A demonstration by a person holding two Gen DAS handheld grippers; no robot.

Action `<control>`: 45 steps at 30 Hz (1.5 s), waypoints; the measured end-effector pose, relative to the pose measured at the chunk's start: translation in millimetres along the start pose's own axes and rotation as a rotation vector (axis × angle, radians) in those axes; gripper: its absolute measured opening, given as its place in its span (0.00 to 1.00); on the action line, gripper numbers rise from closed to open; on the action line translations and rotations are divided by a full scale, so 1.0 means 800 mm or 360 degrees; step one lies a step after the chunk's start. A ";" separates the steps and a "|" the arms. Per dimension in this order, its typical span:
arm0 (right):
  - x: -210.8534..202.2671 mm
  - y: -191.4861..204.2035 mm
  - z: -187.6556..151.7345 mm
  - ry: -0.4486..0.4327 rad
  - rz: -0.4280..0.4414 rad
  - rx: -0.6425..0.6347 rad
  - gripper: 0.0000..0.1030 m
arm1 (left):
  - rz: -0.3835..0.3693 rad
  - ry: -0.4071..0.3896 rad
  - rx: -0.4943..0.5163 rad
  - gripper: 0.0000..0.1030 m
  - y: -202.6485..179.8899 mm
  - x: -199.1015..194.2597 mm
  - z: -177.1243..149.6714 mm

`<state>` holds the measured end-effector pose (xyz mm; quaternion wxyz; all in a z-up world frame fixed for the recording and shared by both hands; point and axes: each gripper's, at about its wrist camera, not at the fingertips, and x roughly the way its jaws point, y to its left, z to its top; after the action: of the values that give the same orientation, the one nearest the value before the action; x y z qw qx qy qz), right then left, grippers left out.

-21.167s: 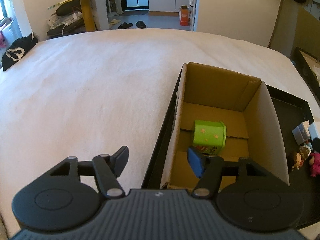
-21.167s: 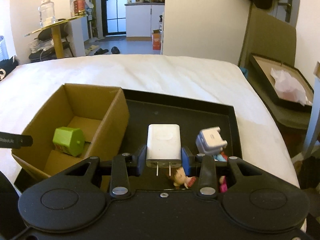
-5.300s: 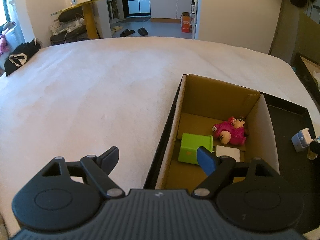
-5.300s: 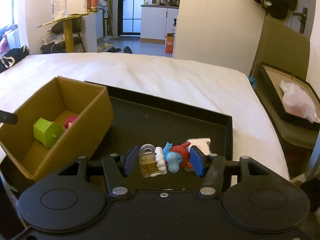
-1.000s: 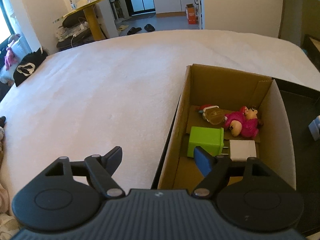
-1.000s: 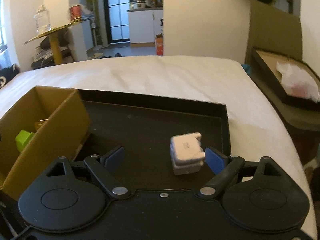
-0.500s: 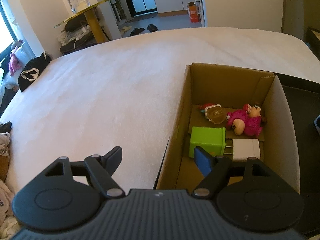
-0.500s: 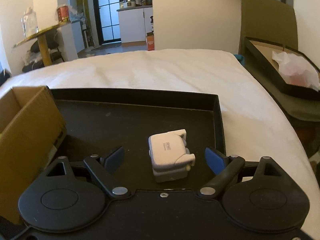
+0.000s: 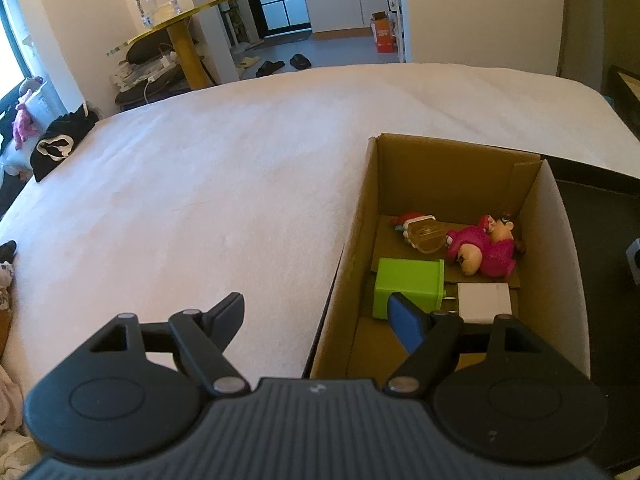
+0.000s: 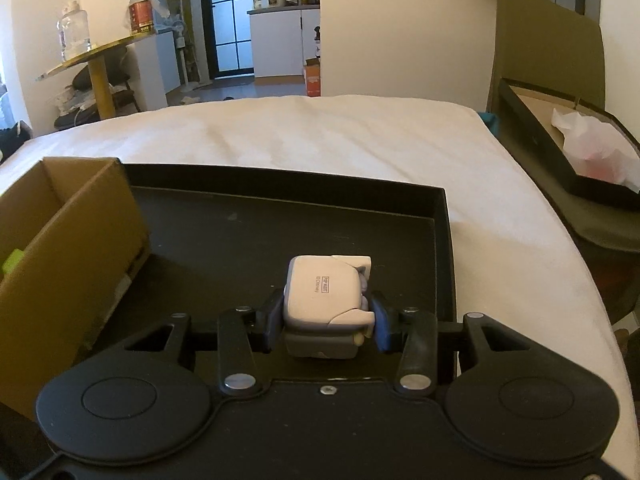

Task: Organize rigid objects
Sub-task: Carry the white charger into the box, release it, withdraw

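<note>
White bed (image 9: 240, 184), yellow table (image 9: 176, 24), cream walls (image 10: 400, 20).

A lived-in home: a white bed (image 9: 224, 184); slippers (image 9: 300, 61) on the floor; kitchen cabinets (image 10: 284, 42) beyond.

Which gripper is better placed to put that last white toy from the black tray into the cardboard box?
Right. The right gripper is closing around the white toy; the left gripper hangs open by the cardboard box.

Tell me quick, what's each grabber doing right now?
Left gripper: open, holding nothing.
Right gripper: jaws closing on the white figurine, pads touching its sides.
</note>
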<state>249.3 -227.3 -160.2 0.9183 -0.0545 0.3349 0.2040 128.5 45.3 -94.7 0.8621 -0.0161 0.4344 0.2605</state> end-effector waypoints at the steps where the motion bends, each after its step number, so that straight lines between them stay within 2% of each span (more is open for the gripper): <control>1: -0.003 0.002 0.002 -0.0003 -0.0001 -0.0005 0.42 | -0.0008 0.0002 -0.0006 0.75 0.001 0.000 0.000; 8: -0.023 0.018 0.012 -0.0025 -0.0050 -0.0039 0.42 | -0.0057 -0.0006 -0.0045 0.75 0.006 0.000 -0.002; 27: -0.059 0.070 0.034 -0.0045 -0.0023 -0.0123 0.42 | -0.0177 0.0007 -0.0118 0.75 0.018 0.002 -0.004; 45: -0.077 0.127 0.072 -0.0080 0.0081 -0.0213 0.42 | -0.0261 0.0006 -0.0173 0.75 0.031 0.003 -0.006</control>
<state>199.2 -142.0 -73.0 0.9152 -0.1021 0.2986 0.2505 114.9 66.3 -94.7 0.8776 -0.0989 0.4184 0.2123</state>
